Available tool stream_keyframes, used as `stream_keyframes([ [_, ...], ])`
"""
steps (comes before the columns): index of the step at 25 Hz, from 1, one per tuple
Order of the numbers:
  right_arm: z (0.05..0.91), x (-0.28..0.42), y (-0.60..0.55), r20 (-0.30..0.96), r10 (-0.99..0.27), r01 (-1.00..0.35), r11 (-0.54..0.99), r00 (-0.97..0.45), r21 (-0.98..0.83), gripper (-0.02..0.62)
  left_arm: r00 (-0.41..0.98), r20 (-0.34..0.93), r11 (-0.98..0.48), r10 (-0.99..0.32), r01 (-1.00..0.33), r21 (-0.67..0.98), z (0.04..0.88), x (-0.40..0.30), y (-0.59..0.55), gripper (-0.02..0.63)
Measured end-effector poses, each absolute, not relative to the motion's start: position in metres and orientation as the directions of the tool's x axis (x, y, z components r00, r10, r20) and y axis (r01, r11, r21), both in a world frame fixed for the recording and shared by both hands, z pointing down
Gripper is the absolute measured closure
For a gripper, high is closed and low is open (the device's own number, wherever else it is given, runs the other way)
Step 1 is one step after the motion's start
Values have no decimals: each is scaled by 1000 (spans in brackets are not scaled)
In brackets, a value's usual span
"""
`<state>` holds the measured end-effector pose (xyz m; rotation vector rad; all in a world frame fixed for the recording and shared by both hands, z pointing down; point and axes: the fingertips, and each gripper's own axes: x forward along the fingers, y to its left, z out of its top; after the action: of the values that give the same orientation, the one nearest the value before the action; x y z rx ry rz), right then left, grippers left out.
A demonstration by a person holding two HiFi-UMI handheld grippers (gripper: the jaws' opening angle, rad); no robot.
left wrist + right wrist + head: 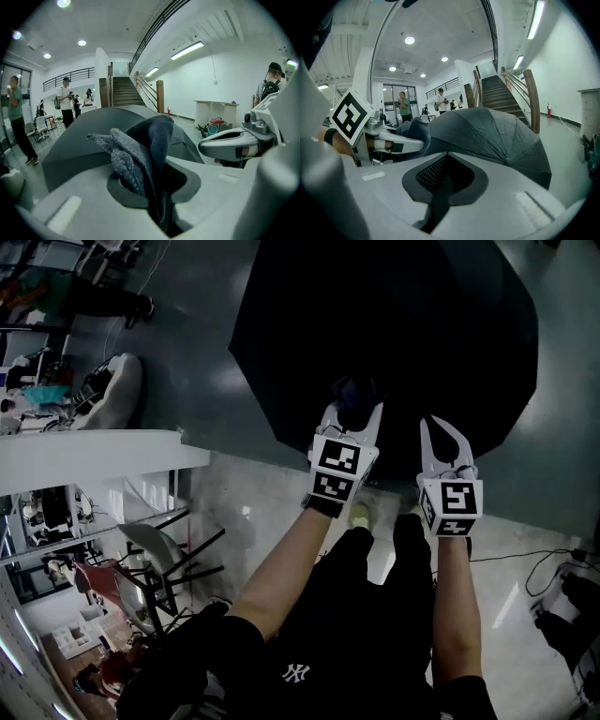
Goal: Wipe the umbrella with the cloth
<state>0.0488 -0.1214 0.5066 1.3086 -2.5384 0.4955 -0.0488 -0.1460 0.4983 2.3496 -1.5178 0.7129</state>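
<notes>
Left gripper point(154, 211) clamped on cloth point(138, 150); right gripper point(443, 178) closed, empty. Best press cloth flat on umbrella point(394, 324) with light outward strokes, so it doesn't roll.

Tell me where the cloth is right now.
The cloth is clamped in the left gripper, at the head view's centre, over the near edge of the open umbrella, just left of the right gripper.

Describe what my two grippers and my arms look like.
Both the left gripper and the right gripper have white curved jaws with dark pads, and each carries a white cube printed with black square markers. Forearms are bare below short black sleeves; a black band circles the left wrist.
</notes>
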Motion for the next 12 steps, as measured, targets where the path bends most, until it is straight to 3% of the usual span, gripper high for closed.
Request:
stream_keyframes([
  [12,533,-58,-81,363,-692,-771,619,-624,-148,569,70,587,-123,-807,-991,-50,560,-249,-97,437],
])
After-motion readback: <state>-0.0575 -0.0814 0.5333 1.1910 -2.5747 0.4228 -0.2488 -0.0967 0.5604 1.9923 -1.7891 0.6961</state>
